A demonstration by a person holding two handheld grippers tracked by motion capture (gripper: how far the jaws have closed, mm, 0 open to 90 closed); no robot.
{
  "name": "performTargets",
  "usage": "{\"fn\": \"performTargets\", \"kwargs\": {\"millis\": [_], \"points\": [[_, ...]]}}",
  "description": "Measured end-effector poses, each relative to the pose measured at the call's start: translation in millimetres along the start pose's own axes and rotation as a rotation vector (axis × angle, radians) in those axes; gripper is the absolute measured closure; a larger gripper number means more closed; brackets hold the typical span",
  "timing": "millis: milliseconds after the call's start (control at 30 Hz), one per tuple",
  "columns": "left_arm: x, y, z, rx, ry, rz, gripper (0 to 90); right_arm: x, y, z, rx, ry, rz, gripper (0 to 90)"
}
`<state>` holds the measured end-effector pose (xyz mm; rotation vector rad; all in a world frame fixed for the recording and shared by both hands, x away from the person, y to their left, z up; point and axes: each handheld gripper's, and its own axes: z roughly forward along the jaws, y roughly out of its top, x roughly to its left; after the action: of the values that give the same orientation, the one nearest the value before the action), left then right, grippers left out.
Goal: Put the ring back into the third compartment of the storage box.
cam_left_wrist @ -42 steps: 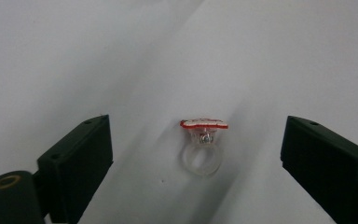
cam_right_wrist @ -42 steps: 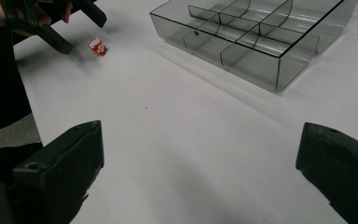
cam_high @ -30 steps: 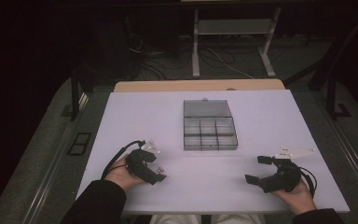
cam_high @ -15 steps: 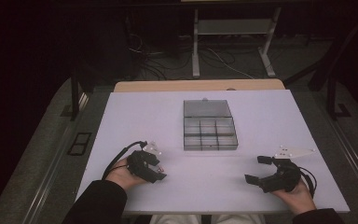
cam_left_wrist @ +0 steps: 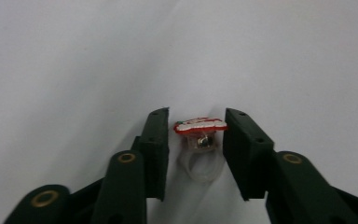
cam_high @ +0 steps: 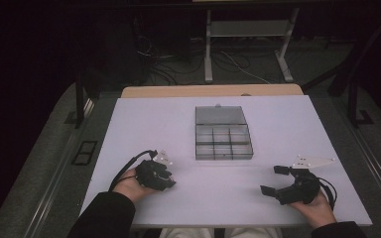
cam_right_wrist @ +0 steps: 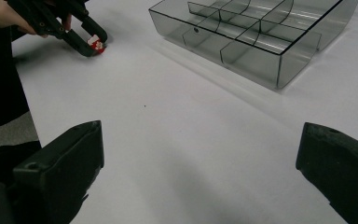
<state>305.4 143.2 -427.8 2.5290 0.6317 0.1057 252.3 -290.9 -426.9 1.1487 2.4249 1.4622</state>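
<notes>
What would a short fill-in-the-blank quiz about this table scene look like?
1. The clear compartment box lies on the white table with its lid ____.
2. The small red-and-white ring sits between the jaws of the ____ gripper.
3. The right gripper has its jaws spread ____.

Missing words: open; left; wide apart

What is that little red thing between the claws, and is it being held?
It is a small ring with a red and white top, between the left gripper jaws. They flank the top, but a firm hold cannot be told. The right gripper is open, holding nothing.
</notes>
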Motion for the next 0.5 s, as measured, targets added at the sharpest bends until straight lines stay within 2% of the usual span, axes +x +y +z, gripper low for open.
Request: {"fn": "performTargets", "kwargs": {"millis": [133,300,333,500], "points": [[0.1,0.2,-0.2,0.002,0.005,0.002,67.6,0.3,-0.2,0.3,0.000,0.000,0.006,0.7],[0.6,0.1,-1.2,-0.007,0.001,-0.014,68.7,-0.1,-0.4,-0.3,0.000,0.001,0.001,0.7],[1.7,0.4,-2.4,-0.004,-0.001,-0.005,68.8,-0.2,-0.6,-0.6,0.000,0.001,0.001,0.7],[3.0,0.5,-5.7,-0.034,-0.008,-0.014,68.7,-0.1,-0.6,-0.5,0.000,0.000,0.004,0.7]]}}
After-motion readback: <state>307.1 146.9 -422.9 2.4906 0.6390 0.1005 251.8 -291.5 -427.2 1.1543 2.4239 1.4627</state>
